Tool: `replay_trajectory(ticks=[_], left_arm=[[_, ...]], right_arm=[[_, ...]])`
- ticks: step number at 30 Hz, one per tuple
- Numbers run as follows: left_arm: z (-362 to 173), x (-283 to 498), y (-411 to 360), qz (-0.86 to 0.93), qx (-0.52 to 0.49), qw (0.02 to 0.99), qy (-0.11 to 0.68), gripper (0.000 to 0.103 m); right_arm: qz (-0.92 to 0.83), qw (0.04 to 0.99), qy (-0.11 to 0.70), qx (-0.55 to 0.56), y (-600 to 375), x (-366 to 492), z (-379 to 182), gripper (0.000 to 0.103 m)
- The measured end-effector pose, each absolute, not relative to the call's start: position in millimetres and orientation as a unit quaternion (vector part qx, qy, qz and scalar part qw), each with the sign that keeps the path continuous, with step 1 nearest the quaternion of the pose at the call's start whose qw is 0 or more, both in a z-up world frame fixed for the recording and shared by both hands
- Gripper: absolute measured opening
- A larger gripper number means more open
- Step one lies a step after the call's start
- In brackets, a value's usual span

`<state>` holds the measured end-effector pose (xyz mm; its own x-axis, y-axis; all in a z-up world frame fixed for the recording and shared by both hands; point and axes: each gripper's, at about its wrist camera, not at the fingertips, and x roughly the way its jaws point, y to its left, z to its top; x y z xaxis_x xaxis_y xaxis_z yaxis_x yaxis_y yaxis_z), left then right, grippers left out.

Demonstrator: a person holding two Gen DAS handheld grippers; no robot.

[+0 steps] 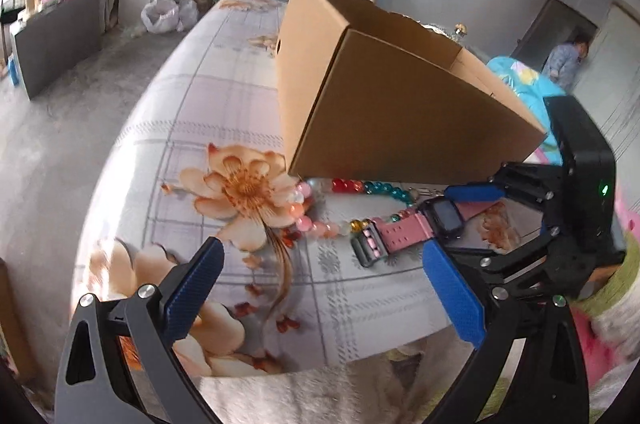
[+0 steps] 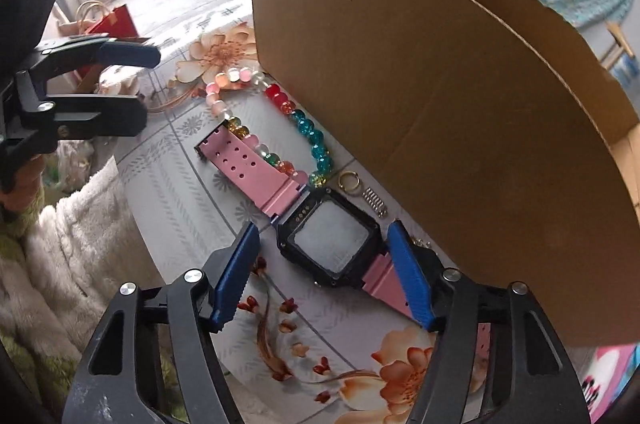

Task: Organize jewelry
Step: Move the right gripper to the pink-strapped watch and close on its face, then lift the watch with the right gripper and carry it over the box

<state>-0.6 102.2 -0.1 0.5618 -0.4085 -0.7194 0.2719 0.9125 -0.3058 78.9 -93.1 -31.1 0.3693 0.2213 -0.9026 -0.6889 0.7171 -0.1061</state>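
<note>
Beside the cardboard box [image 2: 460, 104], the right gripper [image 2: 324, 256] straddles the pink smartwatch [image 2: 330, 238] wide open, gripping nothing — closing on its case likely comes next, while the left gripper [image 1: 320, 264] hovers open and empty.

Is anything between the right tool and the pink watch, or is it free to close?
Nothing visible blocks it. The right tool is open, its fingers either side of the pink watch on the bedsheet. The cardboard box stands close beside the far finger; the bead bracelet lies beyond the strap.

both grippers, left [image 1: 320, 264] and right [image 2: 322, 252], apparently spread wide.
</note>
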Motion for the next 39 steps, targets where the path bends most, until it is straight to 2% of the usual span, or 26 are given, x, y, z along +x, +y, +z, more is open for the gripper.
replay_trajectory(ticks=[3, 13, 20, 24, 27, 34, 37, 39], left_arm=[[-2, 3, 93, -0.200, -0.060, 0.882, 0.423, 0.097], [-2, -16, 51, -0.213, 0.076, 0.904, 0.364, 0.097], [-7, -23, 13, -0.253, 0.176, 0.891, 0.334, 0.082], [-13, -17, -2, -0.284, 0.193, 0.873, 0.347, 0.078], [-16, -11, -12, -0.297, 0.197, 0.864, 0.356, 0.067], [-24, 2, -23, -0.288, 0.202, 0.859, 0.373, 0.032], [-27, 1, -16, -0.291, 0.193, 0.857, 0.378, 0.021], [-28, 1, -15, -0.295, 0.188, 0.856, 0.381, 0.020]], right_arm=[[0.304, 0.774, 0.496, -0.251, -92, 83, -29, 0.052], [0.327, 0.739, 0.540, -0.234, -103, 103, -25, 0.051], [0.355, 0.694, 0.604, -0.167, -120, 133, -21, 0.051], [0.369, 0.670, 0.629, -0.140, -126, 148, -22, 0.051], [0.379, 0.660, 0.641, -0.104, -135, 158, -17, 0.051], [0.388, 0.660, 0.638, -0.085, -148, 159, -10, 0.051], [0.378, 0.675, 0.627, -0.091, -148, 150, -14, 0.053], [0.368, 0.695, 0.610, -0.097, -147, 140, -13, 0.054]])
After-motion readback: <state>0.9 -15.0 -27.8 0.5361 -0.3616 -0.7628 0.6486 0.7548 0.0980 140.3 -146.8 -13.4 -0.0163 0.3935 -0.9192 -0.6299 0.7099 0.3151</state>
